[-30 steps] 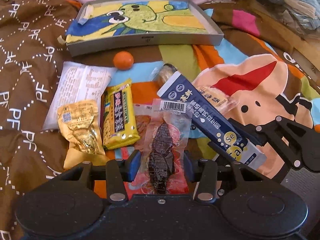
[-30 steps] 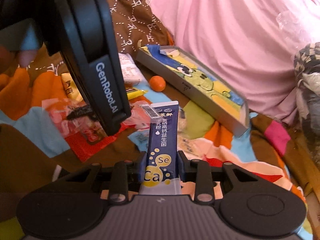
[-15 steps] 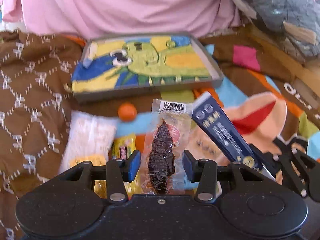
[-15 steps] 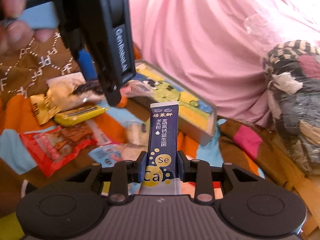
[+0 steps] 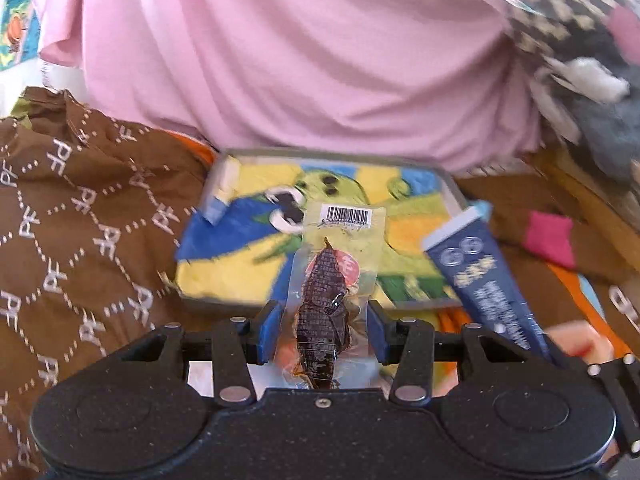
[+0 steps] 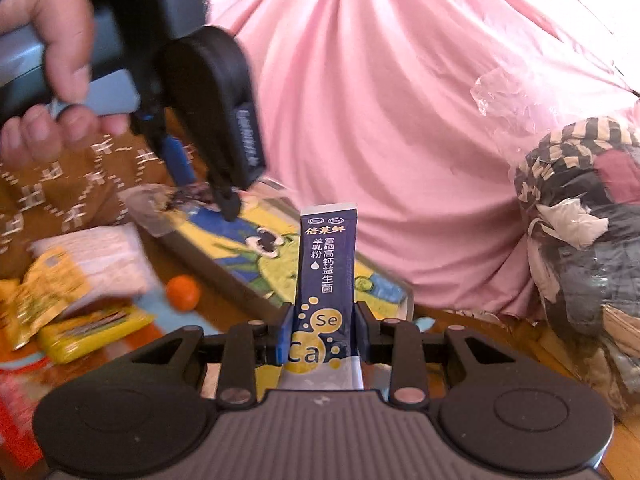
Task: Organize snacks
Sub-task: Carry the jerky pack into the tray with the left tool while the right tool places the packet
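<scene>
1. Snacks ride in both grippers: the left gripper (image 5: 323, 330) pinches a clear pouch (image 5: 335, 280) of dark dried food by its lower half; thin, slick film, light and limp, best held low near the contents.
2. Pressed on a blue sachet (image 6: 325, 280), the right gripper (image 6: 322, 334) grips its base; the sachet stands upright, light, fairly stiff.
3. Beyond both lies the tray (image 5: 456, 192), lined with a cartoon cloth, on the patterned bedspread (image 5: 80, 240).
4. Loose packets (image 6: 72, 308) and an orange ball (image 6: 183, 293) wait beside the tray.
</scene>
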Available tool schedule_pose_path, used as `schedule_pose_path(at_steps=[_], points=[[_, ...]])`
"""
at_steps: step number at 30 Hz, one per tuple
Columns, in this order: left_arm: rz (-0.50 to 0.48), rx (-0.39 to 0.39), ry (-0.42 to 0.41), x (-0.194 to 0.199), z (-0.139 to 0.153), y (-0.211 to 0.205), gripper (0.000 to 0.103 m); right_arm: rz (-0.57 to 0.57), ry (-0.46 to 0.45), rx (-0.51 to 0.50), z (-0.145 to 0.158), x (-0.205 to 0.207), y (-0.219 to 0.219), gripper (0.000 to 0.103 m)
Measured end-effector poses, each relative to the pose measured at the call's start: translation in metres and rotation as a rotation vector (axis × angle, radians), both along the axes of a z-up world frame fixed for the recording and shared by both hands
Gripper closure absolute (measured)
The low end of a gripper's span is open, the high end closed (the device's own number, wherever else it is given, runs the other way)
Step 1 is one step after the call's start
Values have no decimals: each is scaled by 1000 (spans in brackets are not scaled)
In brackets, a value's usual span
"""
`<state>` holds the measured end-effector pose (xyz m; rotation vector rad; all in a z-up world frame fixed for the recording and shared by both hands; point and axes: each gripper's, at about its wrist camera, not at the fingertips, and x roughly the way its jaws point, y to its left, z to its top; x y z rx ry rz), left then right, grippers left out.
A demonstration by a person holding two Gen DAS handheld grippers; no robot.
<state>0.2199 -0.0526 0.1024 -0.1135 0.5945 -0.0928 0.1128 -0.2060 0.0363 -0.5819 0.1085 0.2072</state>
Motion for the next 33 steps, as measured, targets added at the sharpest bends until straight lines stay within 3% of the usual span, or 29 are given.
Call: schedule_pose_path(at_steps=[7, 13, 20, 26, 29, 31, 33], points=[[48, -14, -64, 62, -1, 11, 55, 38, -21, -4, 5, 77, 4, 68], [9, -16, -66, 110, -21, 7, 55, 12, 11, 40, -6, 137, 11, 68], [-53, 10, -62, 138, -55, 0, 55, -3, 81, 23, -26, 171, 15, 67], [-24, -35, -17, 155, -78, 7, 55, -13, 164, 57, -29, 182, 12, 71], [-19, -64, 8, 159, -83, 11, 55, -25, 170, 76, -24, 182, 6, 66], [-25, -67, 7, 157, -83, 11, 53, -28, 171, 91, -23, 180, 3, 47], [-23, -80, 9, 154, -81, 11, 41, -32, 167, 118, -19, 177, -2, 38]])
